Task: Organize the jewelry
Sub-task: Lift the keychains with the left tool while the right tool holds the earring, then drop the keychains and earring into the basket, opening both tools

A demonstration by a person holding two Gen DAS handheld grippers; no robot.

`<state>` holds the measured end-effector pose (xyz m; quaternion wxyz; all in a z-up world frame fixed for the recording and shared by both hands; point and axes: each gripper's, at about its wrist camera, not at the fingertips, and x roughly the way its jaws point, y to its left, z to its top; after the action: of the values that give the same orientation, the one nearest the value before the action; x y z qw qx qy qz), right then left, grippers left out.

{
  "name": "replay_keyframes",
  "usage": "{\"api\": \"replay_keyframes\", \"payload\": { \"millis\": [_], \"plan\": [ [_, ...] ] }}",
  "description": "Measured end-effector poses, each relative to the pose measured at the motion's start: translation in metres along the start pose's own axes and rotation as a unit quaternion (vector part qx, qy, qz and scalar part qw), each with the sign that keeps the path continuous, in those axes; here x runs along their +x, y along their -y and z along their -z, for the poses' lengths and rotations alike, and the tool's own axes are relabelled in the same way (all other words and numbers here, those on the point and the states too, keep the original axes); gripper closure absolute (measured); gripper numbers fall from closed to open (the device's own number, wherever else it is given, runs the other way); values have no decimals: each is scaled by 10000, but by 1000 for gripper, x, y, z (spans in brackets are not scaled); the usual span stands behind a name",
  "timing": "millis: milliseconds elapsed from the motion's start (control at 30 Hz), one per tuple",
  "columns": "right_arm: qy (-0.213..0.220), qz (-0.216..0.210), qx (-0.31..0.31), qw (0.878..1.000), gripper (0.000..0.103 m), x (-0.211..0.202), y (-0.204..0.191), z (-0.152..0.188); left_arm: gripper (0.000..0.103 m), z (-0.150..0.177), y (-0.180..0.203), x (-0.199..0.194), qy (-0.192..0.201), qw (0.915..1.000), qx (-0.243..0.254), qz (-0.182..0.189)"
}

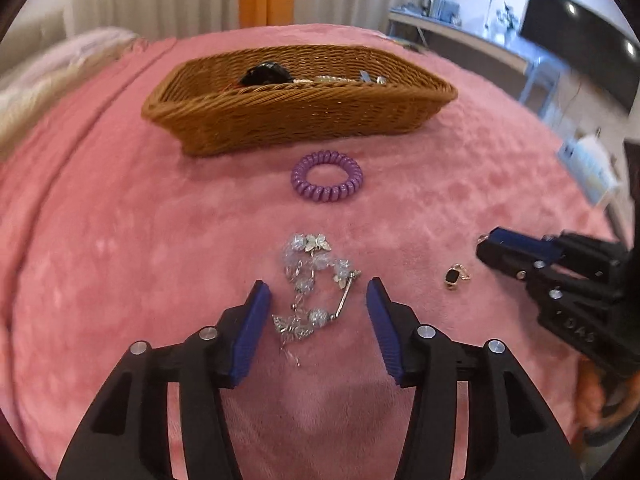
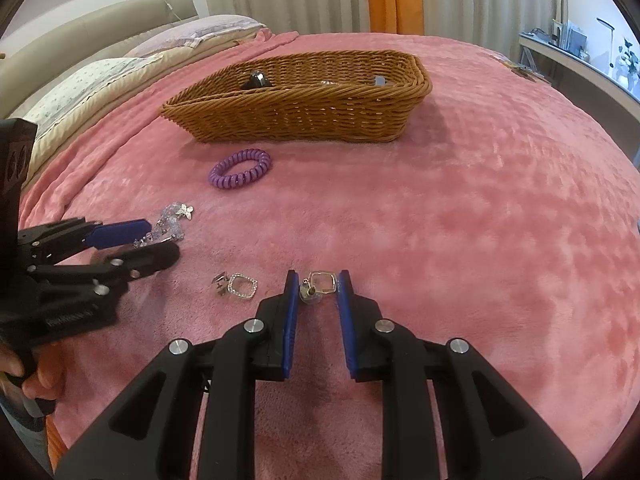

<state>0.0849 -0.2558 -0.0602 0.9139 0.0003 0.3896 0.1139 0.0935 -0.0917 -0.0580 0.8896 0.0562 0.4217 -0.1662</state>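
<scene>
A silver butterfly bracelet (image 1: 310,288) with clear beads lies on the pink blanket between the open fingers of my left gripper (image 1: 318,296), untouched; it also shows in the right wrist view (image 2: 170,226). My right gripper (image 2: 318,282) is open around a square-framed earring (image 2: 318,286), fingers close on both sides. A matching earring (image 2: 238,285) lies to its left; in the left wrist view it shows as a small dark-centred piece (image 1: 456,276). A purple spiral hair tie (image 1: 327,177) lies in front of a wicker basket (image 1: 280,120) that holds a few items.
The pink blanket (image 2: 460,220) covers a bed. Pillows (image 2: 100,76) lie at the far left. A desk (image 1: 460,36) and a dark monitor (image 1: 580,40) stand at the right past the bed's edge. Curtains hang behind.
</scene>
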Motion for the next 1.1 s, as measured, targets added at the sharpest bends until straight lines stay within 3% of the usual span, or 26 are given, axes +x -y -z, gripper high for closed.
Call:
{"api": "replay_keyframes", "payload": {
  "millis": [67,100,233,300,533,800,1100],
  "plan": [
    [14,1,-36,10000,86,0,-1,0,82,0,1,-1,58,10000,45,-64],
    [32,-2,-57,10000,86,-1,-2,0,86,1,0,-3,98,9999,17,-51],
    [177,-99,-125,9997,86,-7,-4,3,87,5,-5,-12,337,9994,-98,67],
    [287,-122,-160,9994,86,-11,-5,3,96,8,-7,-18,496,9986,-133,135],
    [505,-175,-193,9984,86,-22,-7,2,96,9,-13,-37,974,9943,-272,344],
    [733,-165,-123,9971,86,-43,-6,-9,96,-3,-18,-73,1623,9823,-351,868],
    [1302,7,-395,9907,86,-76,-9,-82,96,-62,-15,-102,2122,9732,-107,877]
  ]
}}
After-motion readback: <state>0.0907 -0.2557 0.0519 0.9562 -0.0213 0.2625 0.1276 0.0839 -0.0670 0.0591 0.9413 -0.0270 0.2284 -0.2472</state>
